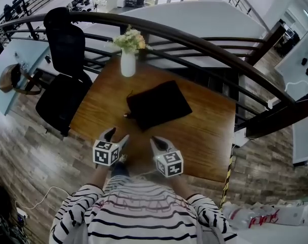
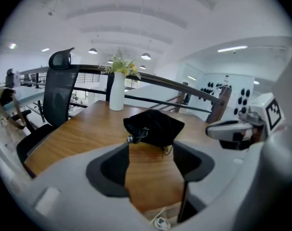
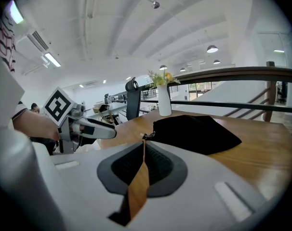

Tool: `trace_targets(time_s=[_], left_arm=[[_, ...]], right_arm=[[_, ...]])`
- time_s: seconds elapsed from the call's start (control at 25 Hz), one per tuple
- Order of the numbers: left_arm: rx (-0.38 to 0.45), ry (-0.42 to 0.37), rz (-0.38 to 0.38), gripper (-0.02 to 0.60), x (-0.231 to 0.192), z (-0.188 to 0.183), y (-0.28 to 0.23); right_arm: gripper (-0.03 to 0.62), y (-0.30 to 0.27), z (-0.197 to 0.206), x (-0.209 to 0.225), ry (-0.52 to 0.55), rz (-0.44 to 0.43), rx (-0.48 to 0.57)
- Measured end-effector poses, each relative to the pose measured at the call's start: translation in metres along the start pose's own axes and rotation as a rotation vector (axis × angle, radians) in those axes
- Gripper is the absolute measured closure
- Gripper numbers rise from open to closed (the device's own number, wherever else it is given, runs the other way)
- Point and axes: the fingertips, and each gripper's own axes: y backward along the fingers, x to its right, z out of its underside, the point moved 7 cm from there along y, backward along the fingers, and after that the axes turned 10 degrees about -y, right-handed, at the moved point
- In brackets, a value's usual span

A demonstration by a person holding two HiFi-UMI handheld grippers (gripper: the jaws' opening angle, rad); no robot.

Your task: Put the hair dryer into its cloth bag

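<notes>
The bag (image 1: 158,104) lies flat near the middle of the table (image 1: 210,141), straight ahead of both grippers and well apart from them. Its long axis runs left to right, slanting slightly away toward the far right corner. Its cord end (image 1: 126,115) sits at the left short side, so I judge the mouth is there, closer to the left gripper (image 1: 118,134) than to the right gripper (image 1: 156,143). Both hover over the near edge. The left one's jaws stand apart and the right one's are pressed together, neither holding anything. No dryer shows anywhere on the table. The bag looks plump, so it may already be inside, but I cannot tell. The tabletop is smooth brown wood. A vase (image 1: 127,62) of flowers stands at its far edge, a chair (image 1: 65,50) off its left side, and a curved railing (image 1: 194,42) beyond, over a lower floor.
</notes>
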Motion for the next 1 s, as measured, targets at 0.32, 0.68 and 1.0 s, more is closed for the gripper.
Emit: trace_targets(time_s=[0.32, 0.68, 1.0], left_arm=[[0.035, 0.024, -0.004, 0.425, 0.035, 0.017, 0.025], [0.065, 0.03, -0.039, 0.5, 0.066, 0.024, 0.043], [0.085, 0.047, -0.078, 0.58, 0.076, 0.033, 0.056]], right_arm=[[0.594, 0.045, 0.002, 0.002, -0.022, -0.015, 0.078], [0.594, 0.079, 0.012, 0.008, -0.022, -0.03, 0.105], [0.594, 0.087, 0.023, 0.004, -0.026, -0.044, 0.098]])
